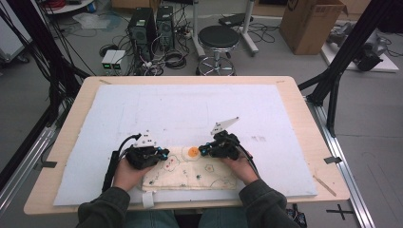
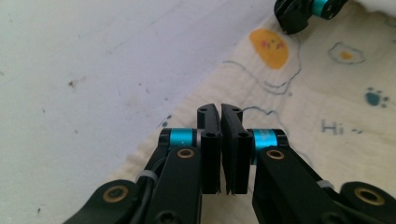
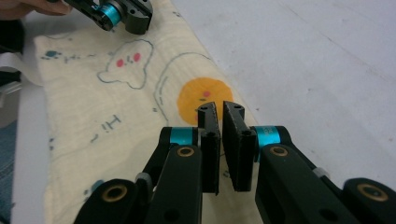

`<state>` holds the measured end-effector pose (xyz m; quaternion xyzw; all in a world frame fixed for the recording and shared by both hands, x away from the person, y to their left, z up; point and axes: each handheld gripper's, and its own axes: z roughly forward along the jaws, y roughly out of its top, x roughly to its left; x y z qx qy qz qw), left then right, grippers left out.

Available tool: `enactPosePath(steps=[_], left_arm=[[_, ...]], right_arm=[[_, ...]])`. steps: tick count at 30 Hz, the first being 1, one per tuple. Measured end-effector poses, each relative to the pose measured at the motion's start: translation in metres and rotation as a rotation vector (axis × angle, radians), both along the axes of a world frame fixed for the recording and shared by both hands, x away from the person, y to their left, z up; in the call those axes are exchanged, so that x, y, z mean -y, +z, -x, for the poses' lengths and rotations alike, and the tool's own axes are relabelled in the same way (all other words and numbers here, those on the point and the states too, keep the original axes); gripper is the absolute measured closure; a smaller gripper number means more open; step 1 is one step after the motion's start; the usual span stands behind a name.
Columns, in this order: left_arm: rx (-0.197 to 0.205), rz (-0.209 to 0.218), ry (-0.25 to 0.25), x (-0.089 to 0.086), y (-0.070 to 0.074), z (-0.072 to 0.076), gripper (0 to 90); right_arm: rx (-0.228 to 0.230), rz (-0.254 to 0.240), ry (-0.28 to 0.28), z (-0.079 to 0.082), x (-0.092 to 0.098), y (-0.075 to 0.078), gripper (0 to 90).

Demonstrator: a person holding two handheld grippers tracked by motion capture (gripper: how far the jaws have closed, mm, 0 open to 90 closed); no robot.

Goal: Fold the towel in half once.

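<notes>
1. Two hands come in from the near edge of the table (image 1: pixel 304 123), each holding a gripper low over the far edge of a folded cartoon-print cloth (image 1: pixel 190 178) lying near the front of the white mat (image 1: pixel 199 109).
2. Left gripper (image 1: pixel 164 153) points right, jaws pressed together above the cloth's far left corner, nothing visibly pinched.
3. Right gripper (image 1: pixel 202 150) points left toward the orange blob print (image 1: pixel 193 152), jaws also pressed nearly together, nothing visibly pinched.
</notes>
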<state>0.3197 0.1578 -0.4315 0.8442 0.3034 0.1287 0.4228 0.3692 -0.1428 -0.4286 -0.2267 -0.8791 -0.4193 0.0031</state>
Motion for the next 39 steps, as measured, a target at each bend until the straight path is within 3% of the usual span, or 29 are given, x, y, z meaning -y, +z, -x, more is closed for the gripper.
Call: enactPosePath(steps=[6,13,27,30,33,35,37,39], left_arm=[[-0.037,-0.048,0.056,-0.006,-0.008,-0.007,86.3],[-0.042,-0.027,0.07,-0.011,-0.01,-0.006,86.3],[-0.038,-0.029,0.069,-0.013,-0.011,-0.005,86.5],[-0.035,-0.028,0.071,-0.013,-0.011,-0.004,86.6],[-0.03,-0.031,0.066,-0.014,-0.01,-0.004,85.9],[-0.004,-0.008,0.065,-0.015,-0.007,-0.002,85.3],[0.019,0.024,0.068,-0.016,-0.003,-0.001,85.4],[0.028,0.022,0.075,-0.016,-0.002,-0.003,85.4]], right_arm=[[-0.033,0.076,-0.022,-0.006,0.001,-0.009,85.5],[-0.048,0.056,-0.04,-0.005,0.013,-0.01,85.1],[-0.041,0.063,-0.137,0.004,0.072,-0.011,84.7],[-0.043,0.044,-0.158,0.008,0.085,-0.011,84.7],[-0.023,0.046,-0.167,0.011,0.085,-0.01,84.4],[0.0,0.042,-0.16,0.013,0.083,-0.008,84.1],[0.012,0.02,-0.157,0.012,0.079,-0.004,83.5],[0.028,-0.008,-0.157,0.01,0.074,-0.001,83.5]])
